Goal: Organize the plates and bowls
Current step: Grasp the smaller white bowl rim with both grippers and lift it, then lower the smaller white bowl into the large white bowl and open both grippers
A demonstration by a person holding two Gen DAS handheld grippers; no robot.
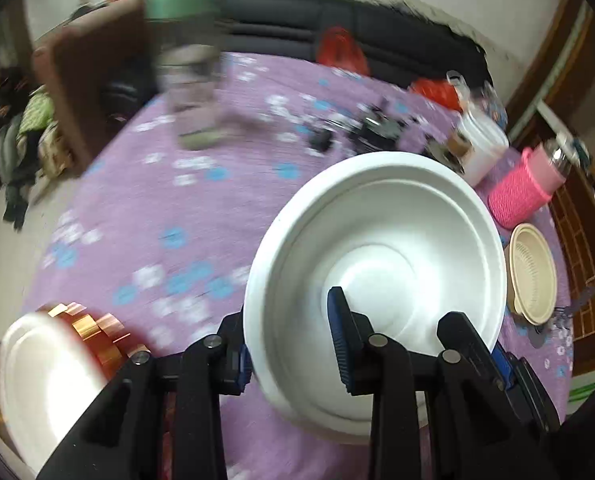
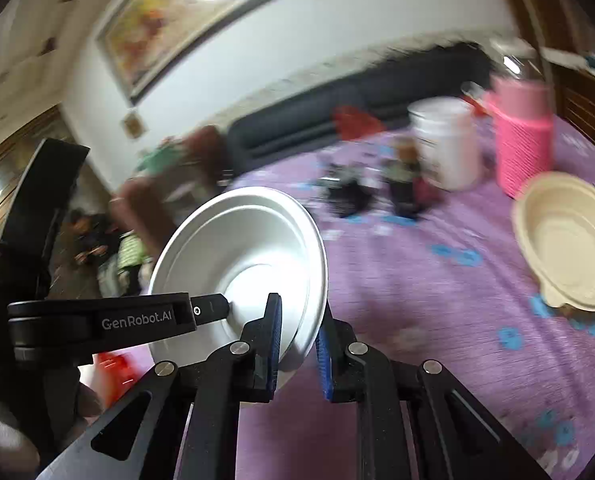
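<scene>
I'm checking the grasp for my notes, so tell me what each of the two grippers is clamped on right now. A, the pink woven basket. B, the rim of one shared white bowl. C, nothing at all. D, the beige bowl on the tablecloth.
B: both the left gripper and the right gripper pinch the rim of the white bowl, while the beige bowl sits untouched on the tablecloth.

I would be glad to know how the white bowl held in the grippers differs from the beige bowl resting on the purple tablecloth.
The white bowl is plain white; the beige bowl is cream-coloured. The white bowl is lifted and tipped on its side, its rim pinched by the right gripper and the left gripper; the beige bowl sits upright on the tablecloth, untouched. The beige bowl seems to hold a strainer-like insert; the white bowl is empty. Both are round with stepped walls.
</scene>
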